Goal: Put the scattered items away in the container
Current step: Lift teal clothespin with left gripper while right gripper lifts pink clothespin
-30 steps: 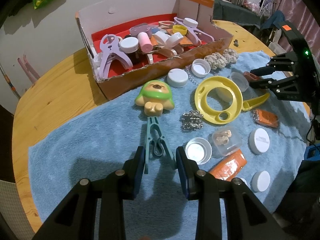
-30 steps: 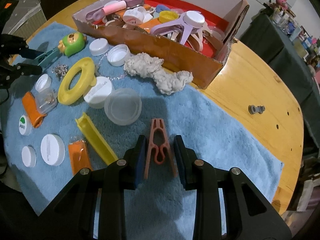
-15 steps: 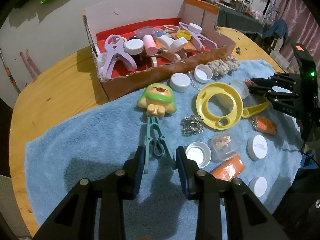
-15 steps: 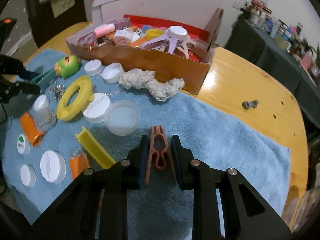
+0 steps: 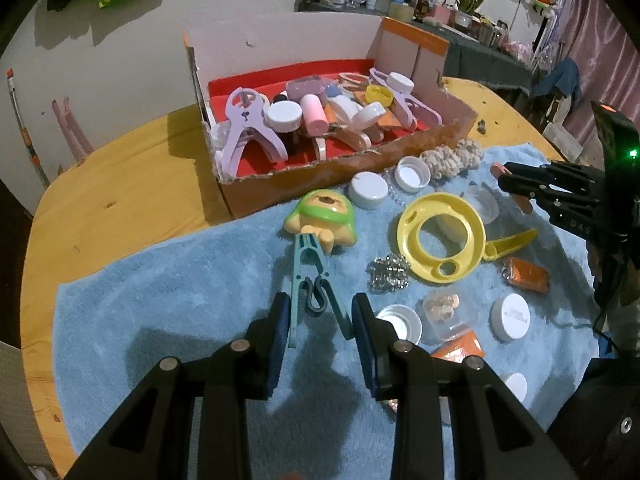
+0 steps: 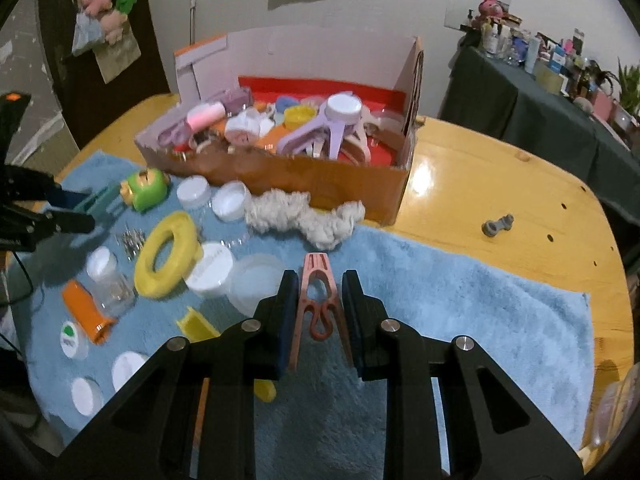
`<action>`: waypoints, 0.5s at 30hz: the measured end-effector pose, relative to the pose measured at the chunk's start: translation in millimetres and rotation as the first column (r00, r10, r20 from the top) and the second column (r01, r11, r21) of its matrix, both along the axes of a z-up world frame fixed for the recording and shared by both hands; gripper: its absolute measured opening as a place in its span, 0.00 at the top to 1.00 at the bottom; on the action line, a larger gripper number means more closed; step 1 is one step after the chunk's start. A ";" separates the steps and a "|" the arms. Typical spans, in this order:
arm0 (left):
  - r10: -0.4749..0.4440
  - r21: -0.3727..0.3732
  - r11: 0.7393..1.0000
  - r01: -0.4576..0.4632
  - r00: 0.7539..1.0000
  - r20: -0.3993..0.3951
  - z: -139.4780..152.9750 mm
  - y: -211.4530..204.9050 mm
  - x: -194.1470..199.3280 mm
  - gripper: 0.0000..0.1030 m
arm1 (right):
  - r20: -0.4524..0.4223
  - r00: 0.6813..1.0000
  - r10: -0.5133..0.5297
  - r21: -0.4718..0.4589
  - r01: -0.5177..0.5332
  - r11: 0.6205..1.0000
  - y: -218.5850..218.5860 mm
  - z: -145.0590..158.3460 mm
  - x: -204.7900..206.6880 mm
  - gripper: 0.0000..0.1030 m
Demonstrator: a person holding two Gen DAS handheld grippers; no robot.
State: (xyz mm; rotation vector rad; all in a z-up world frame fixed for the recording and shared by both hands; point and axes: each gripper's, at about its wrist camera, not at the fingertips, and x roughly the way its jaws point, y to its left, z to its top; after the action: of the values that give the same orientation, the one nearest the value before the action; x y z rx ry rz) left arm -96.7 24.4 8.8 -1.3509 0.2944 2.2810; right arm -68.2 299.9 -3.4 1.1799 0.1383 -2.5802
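A blue towel (image 5: 160, 320) covers the round wooden table, the cardboard box (image 5: 340, 172) at its far side. In the left view, the left gripper (image 5: 320, 332) is clamped on a teal clothespin (image 5: 310, 276) whose tip touches the green toy (image 5: 324, 216) (lift straight up first). In the right view, the right gripper (image 6: 318, 312) pinches a pink clothespin (image 6: 318, 304); carry it over the box wall (image 6: 320, 176) before letting go.
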 end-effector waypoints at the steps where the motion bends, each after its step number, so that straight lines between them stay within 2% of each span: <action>1: 0.002 0.003 1.000 -0.002 1.000 -0.001 0.2 -0.2 0.0 0.67 | -0.002 1.000 0.000 -0.007 0.000 1.000 0.1 1.8 -0.3 0.79; 15: 0.013 0.005 1.000 -0.013 1.000 -0.011 1.1 -2.4 -0.8 0.67 | -0.032 0.999 0.001 -0.023 -0.002 1.000 -3.4 11.4 0.6 0.79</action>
State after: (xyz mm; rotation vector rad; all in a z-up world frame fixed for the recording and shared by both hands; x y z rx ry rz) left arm -97.5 22.0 9.9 -1.3417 0.2849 2.2992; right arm -67.6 296.5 8.1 1.1304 0.1164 -2.5935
